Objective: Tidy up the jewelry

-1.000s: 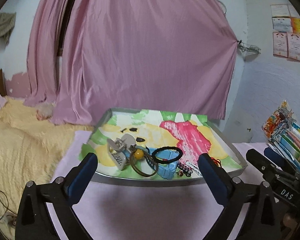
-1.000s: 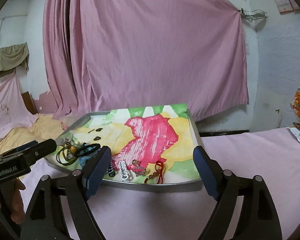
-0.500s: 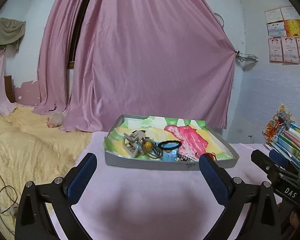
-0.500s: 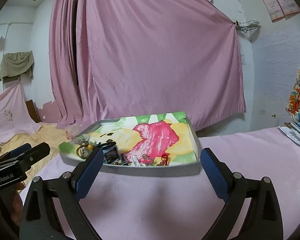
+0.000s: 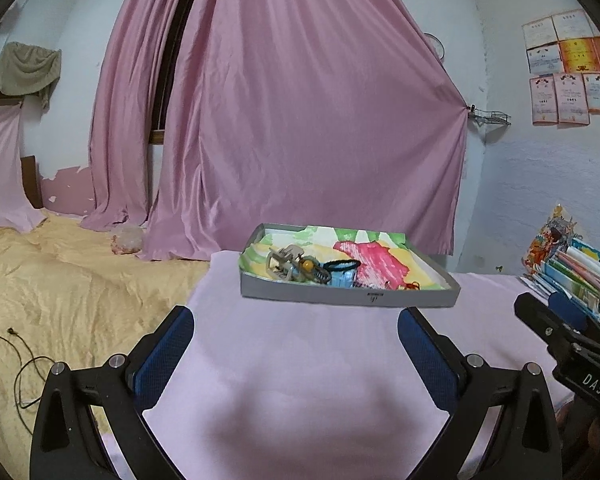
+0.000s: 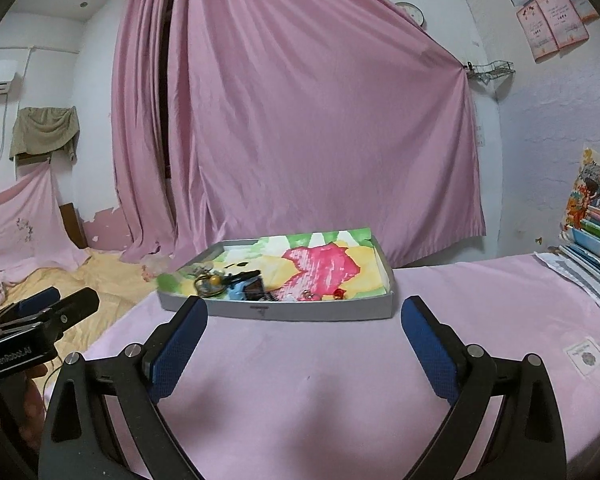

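I see bare pink cloth [image 6: 320, 380] on the near side of the tray [image 6: 276, 312], open to pass over. Right of the tray, stacked books [image 6: 596, 248] block the far edge; behind it hangs the curtain [image 6: 300, 120].

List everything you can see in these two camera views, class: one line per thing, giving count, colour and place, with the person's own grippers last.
tray: one, grey, lined with a green, yellow and pink picture, on the pink cloth.
jewelry pile: one cluster, mixed metal, blue and black pieces, tray's near left part.
red trinkets: a few, near the tray's front wall.
pink cloth: one, covers the surface under the tray.
curtain: pink, hanging behind the tray.
yellow blanket: one, left of the pink cloth.
stack of books: one, multicoloured, far right.
certificates: several, on the right wall.
left gripper: one, black with blue pads, open, empty.
right gripper: one, the same, open, empty.
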Tool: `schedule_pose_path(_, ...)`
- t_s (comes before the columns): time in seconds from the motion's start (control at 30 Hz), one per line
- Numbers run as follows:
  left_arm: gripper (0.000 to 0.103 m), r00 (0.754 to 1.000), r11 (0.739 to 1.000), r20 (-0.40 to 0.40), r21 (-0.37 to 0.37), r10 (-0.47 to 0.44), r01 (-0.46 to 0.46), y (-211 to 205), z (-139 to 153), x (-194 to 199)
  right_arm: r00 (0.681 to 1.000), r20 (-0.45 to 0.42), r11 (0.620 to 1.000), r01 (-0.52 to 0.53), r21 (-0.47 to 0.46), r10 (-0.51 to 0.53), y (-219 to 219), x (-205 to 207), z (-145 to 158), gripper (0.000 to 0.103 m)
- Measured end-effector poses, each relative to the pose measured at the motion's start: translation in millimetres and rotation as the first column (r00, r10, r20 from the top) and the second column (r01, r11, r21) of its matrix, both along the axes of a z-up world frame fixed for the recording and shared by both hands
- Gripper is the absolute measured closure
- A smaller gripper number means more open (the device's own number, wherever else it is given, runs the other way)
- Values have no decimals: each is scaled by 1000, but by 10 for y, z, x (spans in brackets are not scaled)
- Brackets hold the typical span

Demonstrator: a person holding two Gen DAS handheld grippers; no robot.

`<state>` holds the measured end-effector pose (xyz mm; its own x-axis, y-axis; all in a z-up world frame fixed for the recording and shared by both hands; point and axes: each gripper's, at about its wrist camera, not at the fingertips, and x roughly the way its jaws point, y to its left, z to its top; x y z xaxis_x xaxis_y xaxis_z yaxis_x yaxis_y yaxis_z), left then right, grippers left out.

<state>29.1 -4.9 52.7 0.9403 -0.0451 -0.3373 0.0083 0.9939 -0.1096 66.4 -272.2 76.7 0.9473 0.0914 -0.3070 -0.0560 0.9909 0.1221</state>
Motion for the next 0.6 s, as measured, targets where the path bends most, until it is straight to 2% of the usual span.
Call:
schedule_pose_path(0.13,1,1000,1000,10,-12,19,-19,65,-115,-163,1000,17,1000,-6,7,5,17,-243,-19,8)
schedule_pose_path(0.27,1,999,999,5,-25,34,-33,137,-205,-270,998,64,999,22,-33,-20,43,-478,-71,8)
schedule_pose_path(0.6,1,1000,1000,-13,8,28,-28,158,-340,-449,993,117,997,37,-62,-29,57,-958,-109,7)
